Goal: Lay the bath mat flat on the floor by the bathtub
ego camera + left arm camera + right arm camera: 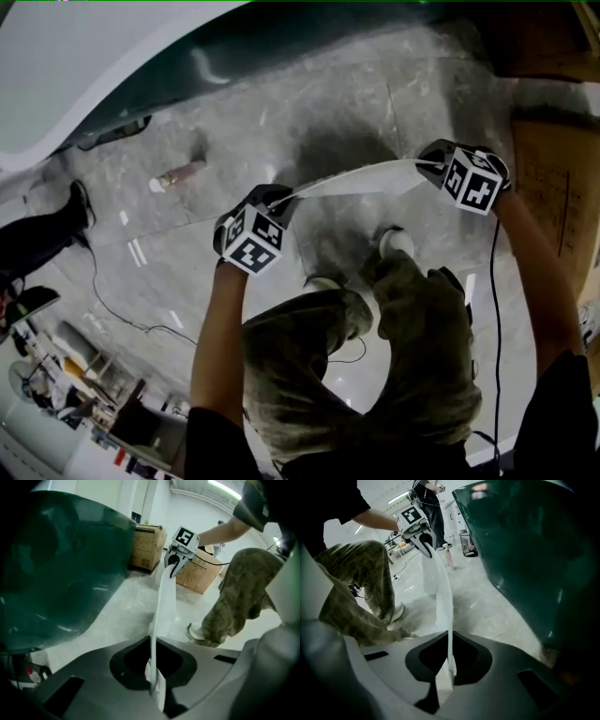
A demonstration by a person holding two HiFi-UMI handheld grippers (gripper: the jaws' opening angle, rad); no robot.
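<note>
The left gripper and right gripper are each pinching an end of the bath mat, fingers pressed on it, stretching it above the floor beside the bathtub. Its hanging edge seems clear of the floor; laying it is calling for even, taut lowering.

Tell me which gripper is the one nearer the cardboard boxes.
The right gripper, shut on the bath mat's end beside the cardboard boxes; the left gripper grips the other end, farther from them.
</note>
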